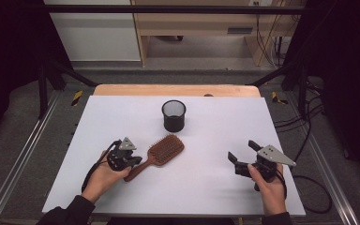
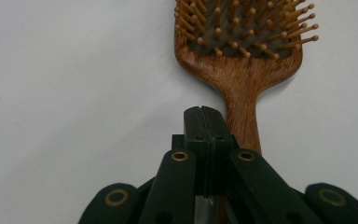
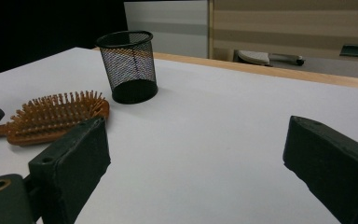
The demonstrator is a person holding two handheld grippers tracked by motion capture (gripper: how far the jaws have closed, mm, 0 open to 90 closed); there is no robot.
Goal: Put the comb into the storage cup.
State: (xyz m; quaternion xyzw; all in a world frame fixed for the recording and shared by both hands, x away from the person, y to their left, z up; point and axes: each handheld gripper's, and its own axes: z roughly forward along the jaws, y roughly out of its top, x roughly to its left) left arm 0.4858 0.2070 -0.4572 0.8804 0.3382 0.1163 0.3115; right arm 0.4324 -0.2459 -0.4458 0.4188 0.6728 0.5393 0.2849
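High view: brown wooden paddle hairbrush [image 1: 161, 153] lies bristles-up on the white counter [image 1: 201, 183], left of centre, head pointing far-right, handle running near-left. Left gripper [image 1: 132, 162] sits at the handle's near end, held in the person's left hand [image 1: 104, 178]; fingers look closed, w/ the handle just beside or under them, can't tell from here if it's pinched. Black wire-mesh cup [image 1: 174, 115] stands upright farther back, near centre, apart from the brush. Right gripper [image 1: 243, 153] rests low on the right side, well apart from brush and cup, fingers spread.

Left gripper view: the two black fingers [image 2: 196, 140] are pressed flat together, nothing between them. Hairbrush handle [image 2: 243, 121] runs just beside them on the right and passes under the gripper body; brush head w/ bristles is at the top.

Right gripper view: fingers [image 3: 79, 158] stand wide open, bare counter between them. Hairbrush [image 3: 56, 116] at left, mesh cup [image 3: 128, 65] behind it, upright.
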